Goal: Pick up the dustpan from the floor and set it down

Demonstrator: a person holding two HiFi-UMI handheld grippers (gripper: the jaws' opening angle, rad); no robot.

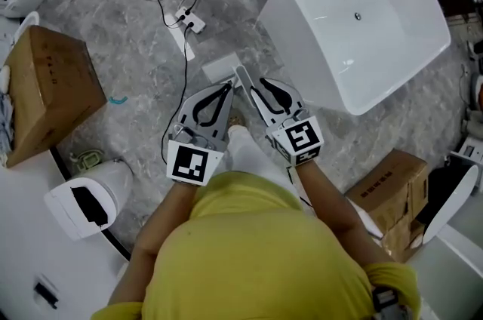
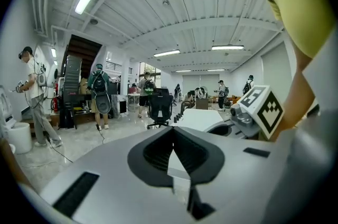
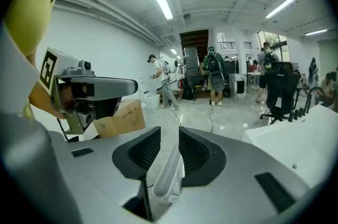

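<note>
A pale grey dustpan [image 1: 220,69] lies on the marble floor, and its handle [image 1: 243,77] runs back toward me. My right gripper [image 1: 255,87] is at that handle. In the right gripper view the white handle [image 3: 170,170] lies between the parted jaws, close to the right pad, with a gap showing on the left side. My left gripper [image 1: 228,87] hangs just left of the handle, near the pan's rear edge. Its fingertips meet in the left gripper view [image 2: 173,130], and I cannot make out anything held in them.
A white bathtub [image 1: 362,32] stands close on the right. Cardboard boxes sit at the left [image 1: 49,88] and lower right [image 1: 392,194]. A power strip with cables [image 1: 189,20] lies beyond the dustpan. A white fixture [image 1: 90,198] stands at my left. Several people stand farther off in the hall.
</note>
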